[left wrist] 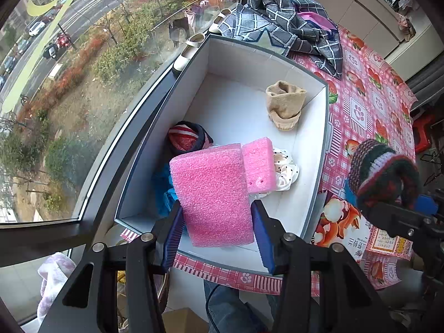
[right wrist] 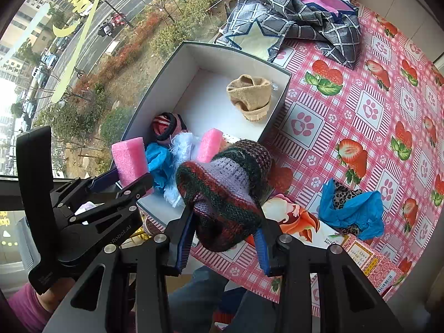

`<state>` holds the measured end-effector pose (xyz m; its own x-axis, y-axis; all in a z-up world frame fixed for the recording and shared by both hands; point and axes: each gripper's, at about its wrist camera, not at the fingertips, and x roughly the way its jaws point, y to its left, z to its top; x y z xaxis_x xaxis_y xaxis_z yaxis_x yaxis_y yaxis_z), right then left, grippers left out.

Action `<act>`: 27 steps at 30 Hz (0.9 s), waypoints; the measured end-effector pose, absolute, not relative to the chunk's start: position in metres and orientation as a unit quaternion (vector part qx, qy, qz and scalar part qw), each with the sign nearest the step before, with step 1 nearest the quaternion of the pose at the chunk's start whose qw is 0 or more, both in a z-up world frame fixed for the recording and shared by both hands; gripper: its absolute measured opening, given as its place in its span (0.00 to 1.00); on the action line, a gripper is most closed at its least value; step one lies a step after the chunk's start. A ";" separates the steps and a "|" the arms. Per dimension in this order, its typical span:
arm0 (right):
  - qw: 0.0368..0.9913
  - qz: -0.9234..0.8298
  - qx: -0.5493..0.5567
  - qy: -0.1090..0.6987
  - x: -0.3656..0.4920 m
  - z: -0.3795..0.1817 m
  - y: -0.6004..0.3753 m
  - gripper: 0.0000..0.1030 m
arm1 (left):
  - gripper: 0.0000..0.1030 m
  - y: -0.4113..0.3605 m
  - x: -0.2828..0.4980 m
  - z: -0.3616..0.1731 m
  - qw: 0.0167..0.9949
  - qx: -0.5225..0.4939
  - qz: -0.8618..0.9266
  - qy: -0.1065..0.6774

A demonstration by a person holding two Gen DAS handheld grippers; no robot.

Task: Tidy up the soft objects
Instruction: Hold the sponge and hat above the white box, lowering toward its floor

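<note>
My left gripper (left wrist: 216, 208) points down over a grey box with a white inside (left wrist: 323, 127) and is shut on a pink foam block (left wrist: 213, 194). Below it in the box lie a second pink foam piece (left wrist: 259, 163), a white dotted cloth (left wrist: 287, 169), a red striped sock (left wrist: 186, 137), a blue cloth (left wrist: 163, 188) and a beige sock (left wrist: 285, 102). My right gripper (right wrist: 224, 222) is shut on a striped knitted piece (right wrist: 224, 188), held over the box's near right corner (right wrist: 277, 102). The left gripper (right wrist: 122, 177) with its foam (right wrist: 129, 161) shows beside it.
A plaid cloth pile (right wrist: 291, 14) lies beyond the box on the pink strawberry tablecloth (right wrist: 360, 111). A blue bundle with leopard print (right wrist: 352, 211) lies on the table at the right. A window runs along the left, with pale shoes (left wrist: 188, 52) on its sill.
</note>
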<state>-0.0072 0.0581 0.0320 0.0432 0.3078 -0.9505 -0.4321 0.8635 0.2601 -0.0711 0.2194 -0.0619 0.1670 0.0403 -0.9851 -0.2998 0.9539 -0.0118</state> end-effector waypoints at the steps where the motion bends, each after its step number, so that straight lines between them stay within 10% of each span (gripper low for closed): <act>1: 0.721 0.257 -0.048 0.642 -0.007 0.032 0.058 0.38 | 0.50 0.219 -0.071 -0.062 0.757 -0.102 0.112 0.636; 27: 0.723 0.253 -0.056 0.641 0.018 0.029 0.080 0.38 | 0.50 0.230 -0.053 -0.071 0.751 -0.102 0.117 0.642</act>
<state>0.0185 0.0801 0.0289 0.0505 0.2943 -0.9544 -0.4375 0.8655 0.2437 -0.0529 0.2304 -0.0709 0.1494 0.0446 -0.9878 -0.3066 0.9518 -0.0034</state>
